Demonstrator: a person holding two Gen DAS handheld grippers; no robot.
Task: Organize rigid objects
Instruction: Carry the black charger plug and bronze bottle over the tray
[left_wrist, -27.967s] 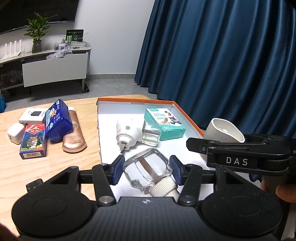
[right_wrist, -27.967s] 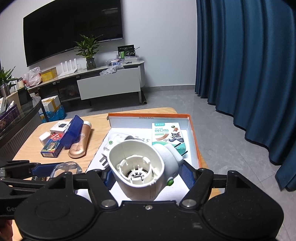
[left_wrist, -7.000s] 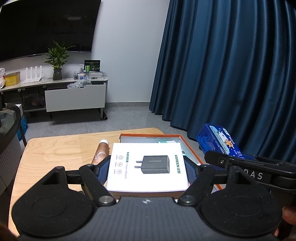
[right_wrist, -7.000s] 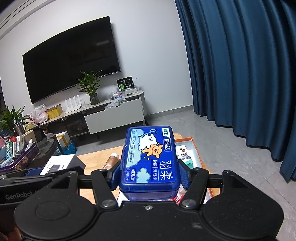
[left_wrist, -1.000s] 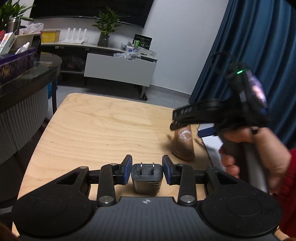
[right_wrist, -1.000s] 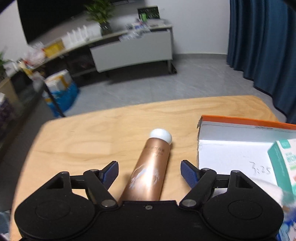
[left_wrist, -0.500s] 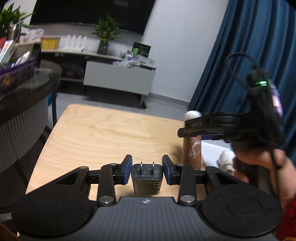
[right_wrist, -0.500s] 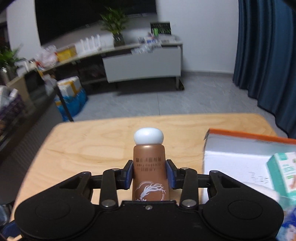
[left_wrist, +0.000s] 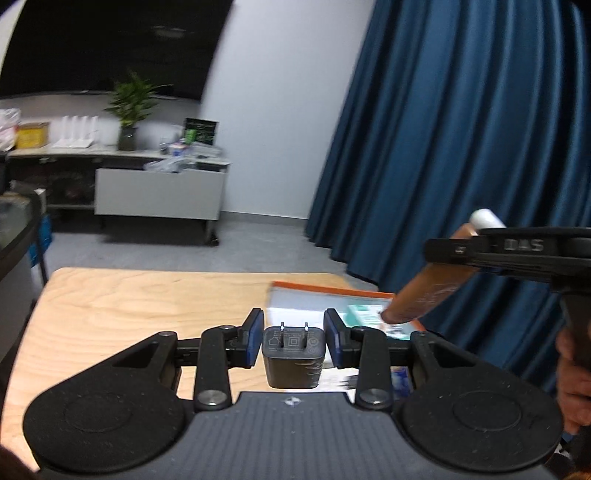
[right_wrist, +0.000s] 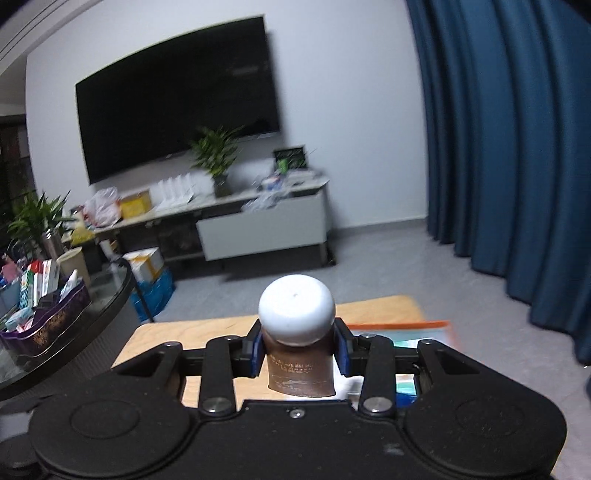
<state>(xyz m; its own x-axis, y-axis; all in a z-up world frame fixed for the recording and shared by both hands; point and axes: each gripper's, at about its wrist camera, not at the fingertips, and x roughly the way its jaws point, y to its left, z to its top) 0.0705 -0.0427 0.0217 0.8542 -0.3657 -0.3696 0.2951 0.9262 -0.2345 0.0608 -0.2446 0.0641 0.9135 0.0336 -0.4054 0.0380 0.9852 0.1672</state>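
My left gripper (left_wrist: 294, 341) is shut on a black wall charger (left_wrist: 293, 356), prongs pointing forward, held above the wooden table (left_wrist: 129, 306). My right gripper (right_wrist: 297, 350) is shut on a bronze tube with a white cap (right_wrist: 297, 325), its cap end pointing away from the camera. In the left wrist view that tube (left_wrist: 428, 291) hangs tilted in the air at the right, above the orange-rimmed white tray (left_wrist: 332, 290). A teal box (left_wrist: 364, 314) lies in the tray. A hand (left_wrist: 572, 373) grips the right tool's handle.
A blue curtain (left_wrist: 461, 147) hangs close behind the tray on the right. A dark round glass table (right_wrist: 74, 332) with a purple basket of items stands to the left. A TV console (right_wrist: 258, 225) and plant stand at the far wall.
Both grippers rose and swung right toward the tray. The right gripper closed on the bronze tube a second ago and lifted it off the table. The left still holds the charger.
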